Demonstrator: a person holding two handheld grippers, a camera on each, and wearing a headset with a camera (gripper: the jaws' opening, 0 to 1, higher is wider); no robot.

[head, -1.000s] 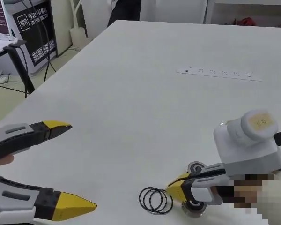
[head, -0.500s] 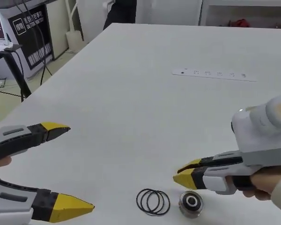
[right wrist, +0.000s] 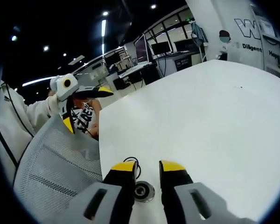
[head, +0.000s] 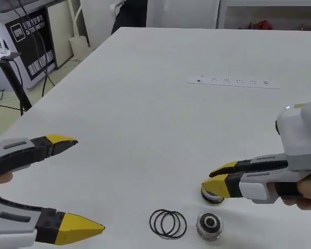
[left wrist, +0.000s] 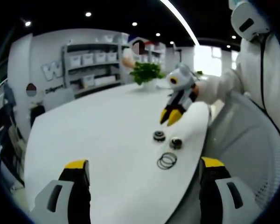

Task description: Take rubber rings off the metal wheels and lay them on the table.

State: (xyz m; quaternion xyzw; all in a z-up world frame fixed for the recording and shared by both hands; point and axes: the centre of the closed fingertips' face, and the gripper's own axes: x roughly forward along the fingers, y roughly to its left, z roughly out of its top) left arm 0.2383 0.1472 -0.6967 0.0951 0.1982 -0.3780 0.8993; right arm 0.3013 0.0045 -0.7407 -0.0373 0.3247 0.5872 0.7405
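Head view, lower centre: thin black rubber rings [head: 168, 223] lie beside two round metal wheels [head: 209, 225]. Left gripper [head: 88, 184] jaws gape wide. Right gripper [head: 215, 178] jaws stand narrowly parted, empty.

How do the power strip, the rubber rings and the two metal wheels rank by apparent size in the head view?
1. power strip: longest, though farthest away.
2. rubber rings.
3. metal wheel beside the rings: slightly smaller.
The second metal wheel is partly hidden behind the right gripper, so it is unranked.
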